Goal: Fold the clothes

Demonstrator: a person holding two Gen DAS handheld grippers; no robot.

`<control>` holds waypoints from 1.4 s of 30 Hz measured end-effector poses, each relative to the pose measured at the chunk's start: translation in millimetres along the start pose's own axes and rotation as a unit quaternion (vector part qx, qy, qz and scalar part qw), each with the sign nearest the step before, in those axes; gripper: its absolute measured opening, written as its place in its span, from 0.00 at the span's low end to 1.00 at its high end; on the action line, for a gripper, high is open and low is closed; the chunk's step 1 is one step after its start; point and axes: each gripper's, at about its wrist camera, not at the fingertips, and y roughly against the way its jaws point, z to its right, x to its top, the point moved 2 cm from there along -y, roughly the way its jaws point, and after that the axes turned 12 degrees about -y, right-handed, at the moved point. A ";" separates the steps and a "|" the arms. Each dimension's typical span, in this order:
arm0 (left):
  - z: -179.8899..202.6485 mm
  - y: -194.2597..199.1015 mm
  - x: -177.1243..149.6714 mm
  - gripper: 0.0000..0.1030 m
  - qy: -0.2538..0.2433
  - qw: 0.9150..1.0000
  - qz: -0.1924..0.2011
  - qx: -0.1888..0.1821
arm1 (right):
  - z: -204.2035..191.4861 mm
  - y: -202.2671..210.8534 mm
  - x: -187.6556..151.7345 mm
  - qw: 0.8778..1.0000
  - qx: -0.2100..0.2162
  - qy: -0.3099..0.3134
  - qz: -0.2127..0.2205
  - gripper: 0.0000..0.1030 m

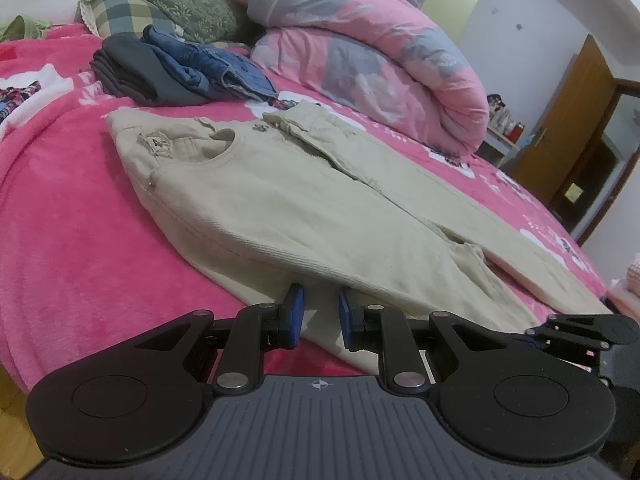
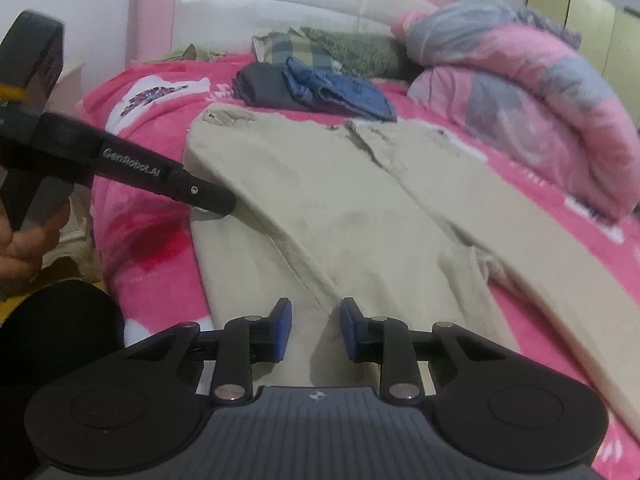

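Beige trousers (image 1: 320, 200) lie flat on the pink bed, waistband toward the pillows and legs running toward the near right. My left gripper (image 1: 320, 306) is at their near side edge. Its blue pads (image 1: 295, 312) stand a little apart, tips tucked under the fabric's edge, cloth showing in the gap. In the right wrist view the left gripper (image 2: 218, 204) touches that same side seam. My right gripper (image 2: 314, 326) hovers low over the nearer trouser leg (image 2: 360, 240), its jaws apart with only cloth beneath. It also shows as a black body (image 1: 584, 332) at the left wrist view's right edge.
A folded dark garment (image 1: 132, 76) and folded jeans (image 1: 216, 72) are stacked beyond the waistband. A rolled pink and grey duvet (image 1: 372, 68) fills the back right, with pillows (image 1: 172, 12) behind. A hand (image 2: 24, 248) holds the left tool. The pink blanket (image 1: 72, 240) drops off the bed's left edge.
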 end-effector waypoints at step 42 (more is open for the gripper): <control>-74.1 23.6 -5.2 0.31 0.196 0.980 0.033 -0.010 | 17.0 18.9 -14.5 0.930 0.244 -0.256 -0.099 0.02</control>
